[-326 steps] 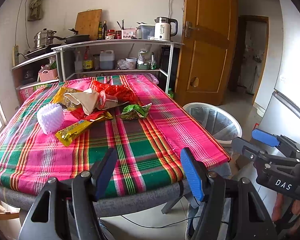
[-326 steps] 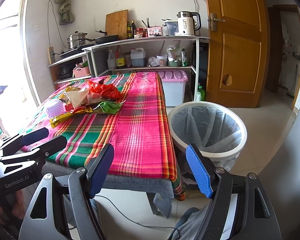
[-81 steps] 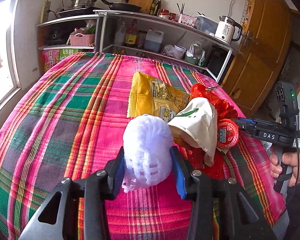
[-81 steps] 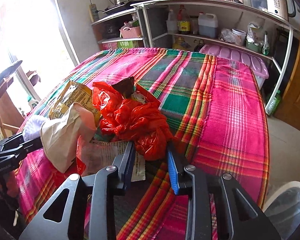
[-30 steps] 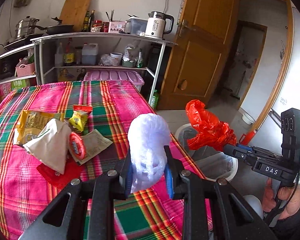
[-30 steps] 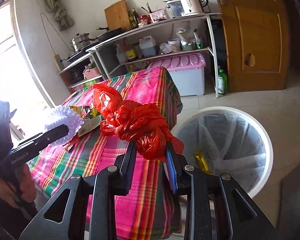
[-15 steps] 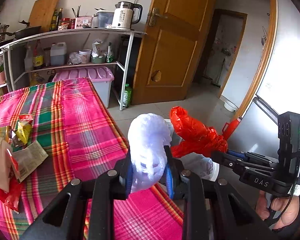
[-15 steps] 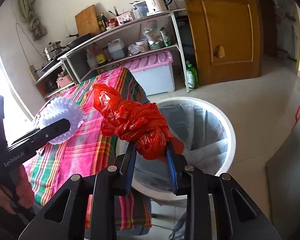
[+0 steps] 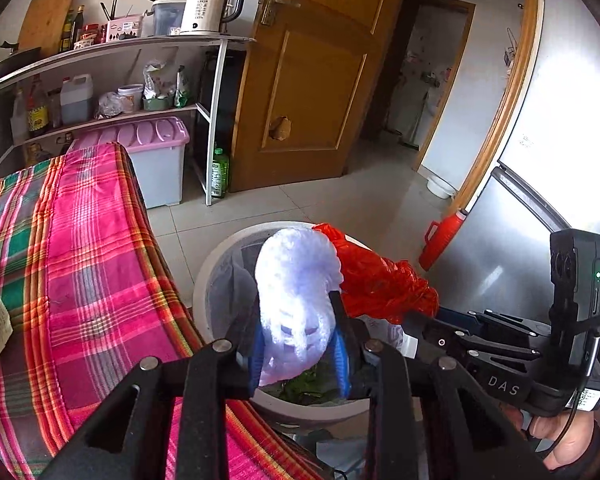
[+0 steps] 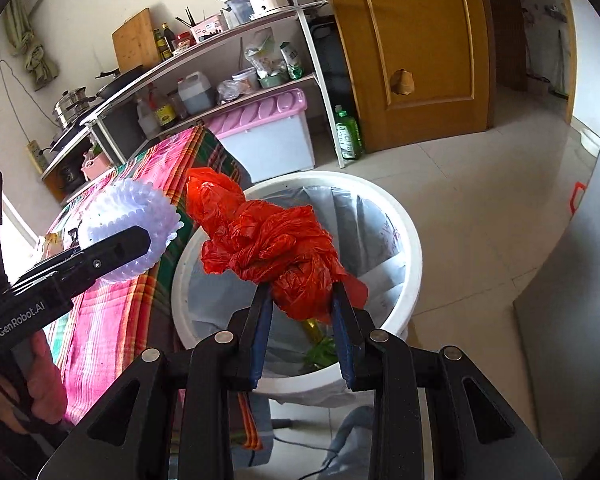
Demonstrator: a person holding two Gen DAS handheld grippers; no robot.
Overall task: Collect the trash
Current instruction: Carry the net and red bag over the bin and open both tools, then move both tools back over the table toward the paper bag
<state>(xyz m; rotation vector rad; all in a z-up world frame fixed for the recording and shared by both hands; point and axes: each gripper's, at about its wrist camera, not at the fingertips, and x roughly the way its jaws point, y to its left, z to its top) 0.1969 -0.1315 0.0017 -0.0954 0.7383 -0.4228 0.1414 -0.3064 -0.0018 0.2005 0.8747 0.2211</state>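
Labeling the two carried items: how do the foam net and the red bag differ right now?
Colour: the foam net is white; the red bag is bright red.
Material: the net is a ribbed mesh sleeve keeping its rounded shape; the bag is crumpled, knotted film.
Holder: the net sits in the left hand-held gripper, the bag in the right.
Shared: both are over the bin.

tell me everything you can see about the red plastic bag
The red plastic bag is thin, glossy film, crumpled and twisted into a knotted-looking wad with one loose tail sticking up to the left. The right gripper pinches its lower end between blue-padded fingers, so it hangs in the air, touching nothing else visible. It sits over the open mouth of the white lined trash bin, beside the plaid-covered table. Seen from the left wrist, it is partly hidden behind the white foam net.
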